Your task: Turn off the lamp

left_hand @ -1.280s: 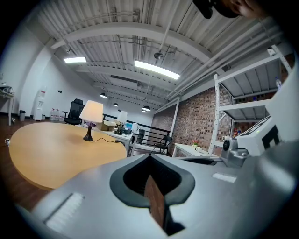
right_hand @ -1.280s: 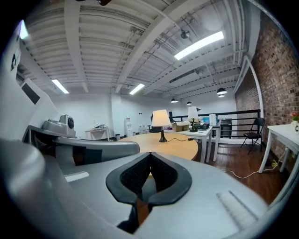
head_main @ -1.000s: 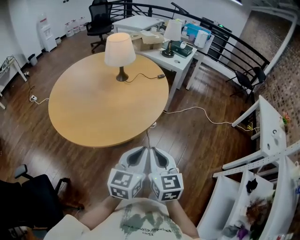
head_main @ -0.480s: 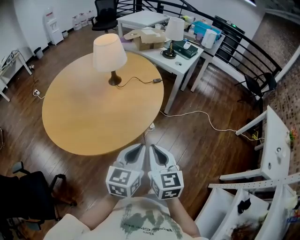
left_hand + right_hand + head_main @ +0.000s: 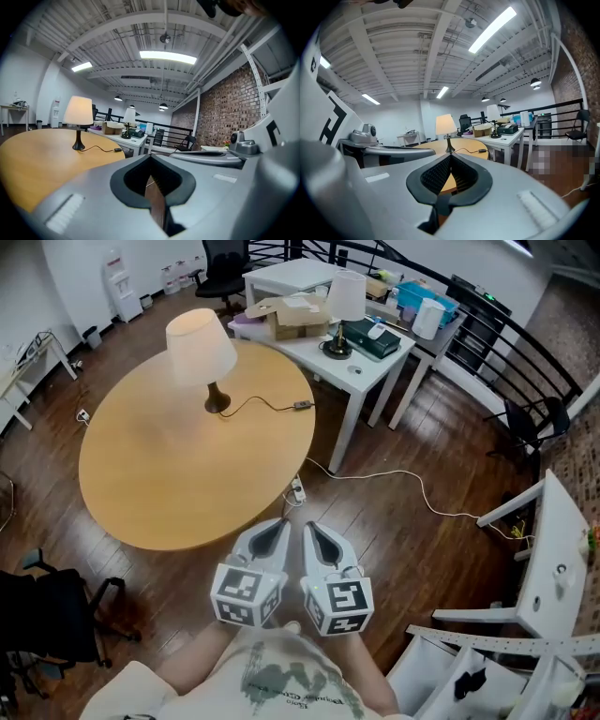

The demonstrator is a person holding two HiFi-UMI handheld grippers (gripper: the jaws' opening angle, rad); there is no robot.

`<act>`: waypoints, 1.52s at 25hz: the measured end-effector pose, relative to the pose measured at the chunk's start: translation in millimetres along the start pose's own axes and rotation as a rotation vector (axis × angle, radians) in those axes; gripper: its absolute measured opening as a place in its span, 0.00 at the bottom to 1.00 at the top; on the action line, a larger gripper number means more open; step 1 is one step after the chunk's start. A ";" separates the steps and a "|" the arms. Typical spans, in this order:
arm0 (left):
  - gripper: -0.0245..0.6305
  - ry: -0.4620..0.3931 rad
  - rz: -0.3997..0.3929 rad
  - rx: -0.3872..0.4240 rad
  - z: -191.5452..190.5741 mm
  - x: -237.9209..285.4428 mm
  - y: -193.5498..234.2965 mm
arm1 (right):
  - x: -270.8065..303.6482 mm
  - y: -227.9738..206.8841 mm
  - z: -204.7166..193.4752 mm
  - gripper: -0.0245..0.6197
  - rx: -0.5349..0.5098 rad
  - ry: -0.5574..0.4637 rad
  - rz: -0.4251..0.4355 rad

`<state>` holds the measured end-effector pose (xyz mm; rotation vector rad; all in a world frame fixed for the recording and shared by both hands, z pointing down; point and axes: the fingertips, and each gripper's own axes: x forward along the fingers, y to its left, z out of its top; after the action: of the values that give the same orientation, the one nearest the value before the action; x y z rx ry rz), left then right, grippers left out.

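Round wooden bench (image 5: 178,484) seen mostly bare, table lamp (image 5: 200,348) stood near its far edge, cream shade glowing, base dark, left hand-held gripper (image 5: 277,526) and right hand-held gripper (image 5: 311,527) held side by side over the wooden floor (image 5: 375,521) off the near edge, jaws together on nothing, cord switch (image 5: 301,406) laid right of the lamp

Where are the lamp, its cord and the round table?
Lamp (image 5: 200,345), head view, on its shade.
Cord (image 5: 301,406), head view, on the small dark lump along it.
Table (image 5: 178,484), head view, on the bare wooden top.
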<state>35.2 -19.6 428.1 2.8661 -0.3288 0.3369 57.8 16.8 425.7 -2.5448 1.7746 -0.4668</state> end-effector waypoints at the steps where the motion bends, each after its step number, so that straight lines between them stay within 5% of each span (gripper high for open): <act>1: 0.04 -0.001 -0.001 0.001 1.2 4.0 -4.4 | -0.4 -6.4 1.4 0.04 0.004 -0.003 -0.002; 17: 0.04 -0.021 -0.004 -0.056 16.3 118.2 1.1 | 59.3 -87.4 23.3 0.04 -0.024 0.017 -0.009; 28: 0.04 -0.004 0.042 -0.125 36.4 237.8 62.6 | 183.8 -145.1 54.3 0.04 -0.083 0.077 0.047; 38: 0.04 0.007 0.147 -0.189 39.6 290.1 122.7 | 260.7 -163.7 46.0 0.04 -0.106 0.160 0.121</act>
<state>287.8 -202.0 489.2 2.6620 -0.5413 0.3232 301.5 -171.2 472.1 -2.5119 2.0459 -0.6039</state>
